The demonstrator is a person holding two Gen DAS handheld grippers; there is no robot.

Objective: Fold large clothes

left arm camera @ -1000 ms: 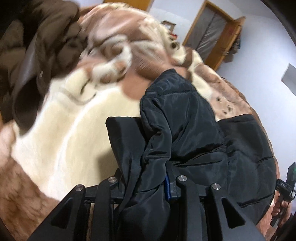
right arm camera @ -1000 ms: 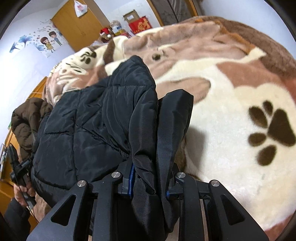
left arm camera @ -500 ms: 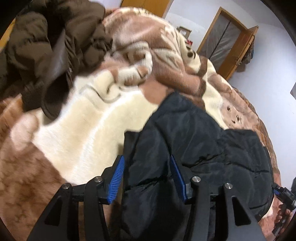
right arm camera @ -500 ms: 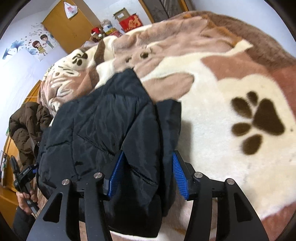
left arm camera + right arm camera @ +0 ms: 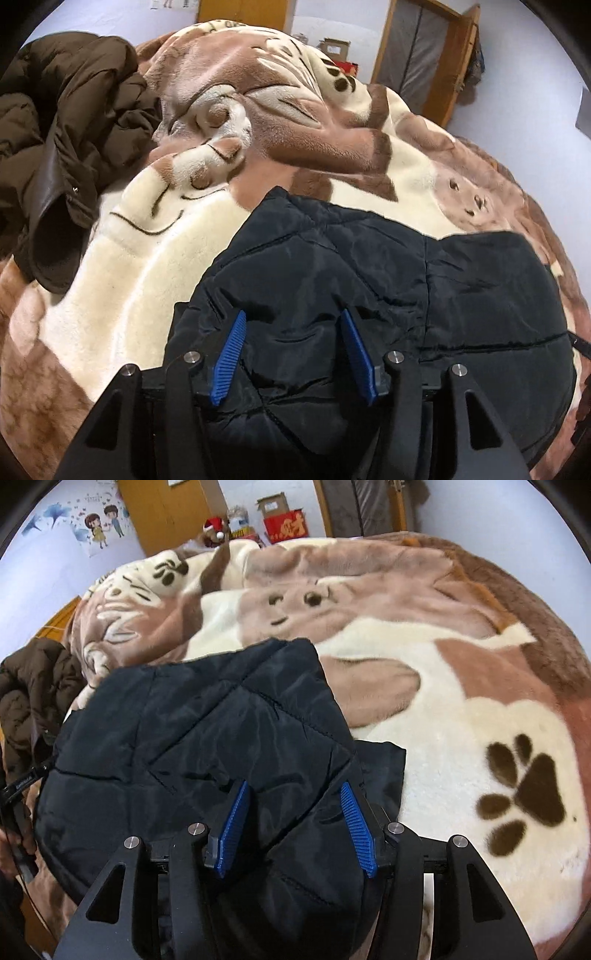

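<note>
1. The black padded jacket (image 5: 369, 295) lay folded on the plush animal-print blanket (image 5: 129, 277), filling the lower middle and right of the left wrist view, probably laid there so the fold could settle flat.
2. A brown coat (image 5: 62, 147) sat heaped at the upper left of that view, apparently waiting its turn.
3. The left gripper (image 5: 291, 350) had its jaws opening, standing moderately wide; jacket fabric lay between the blue pads (image 5: 231, 354) without being pinched.
4. The right gripper (image 5: 293, 827), at lower centre of its view, stood moderately wide too, with the jacket's edge loose between its pads (image 5: 232, 827).
</note>
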